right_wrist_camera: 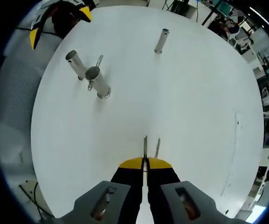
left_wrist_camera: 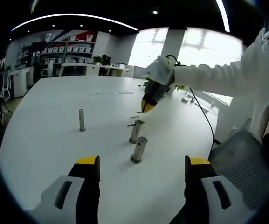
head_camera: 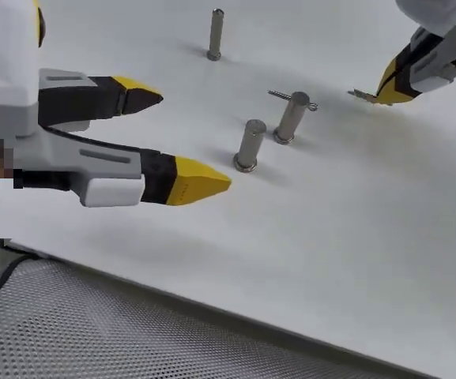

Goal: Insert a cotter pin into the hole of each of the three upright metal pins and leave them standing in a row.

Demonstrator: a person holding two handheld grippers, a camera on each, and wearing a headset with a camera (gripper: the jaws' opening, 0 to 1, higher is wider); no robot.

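Three upright metal pins stand on the white table (head_camera: 354, 237). The far pin (head_camera: 216, 33) and the near pin (head_camera: 250, 145) have bare tops. The middle pin (head_camera: 292, 117) carries a cotter pin (head_camera: 291, 99) through its top, as the right gripper view shows on that pin (right_wrist_camera: 98, 81). My left gripper (head_camera: 184, 140) is open just left of the near pin (left_wrist_camera: 139, 149), nothing between its jaws. My right gripper (head_camera: 386, 88), right of the pins and low over the table, is shut on a thin cotter pin (right_wrist_camera: 145, 148) that sticks out past its tips.
The table's near edge (head_camera: 212, 304) meets a grey mesh surface (head_camera: 93, 332). A thin line (right_wrist_camera: 157, 147) lies beside the held cotter pin; I cannot tell if it is its shadow or another pin. Bare tabletop surrounds the pins.
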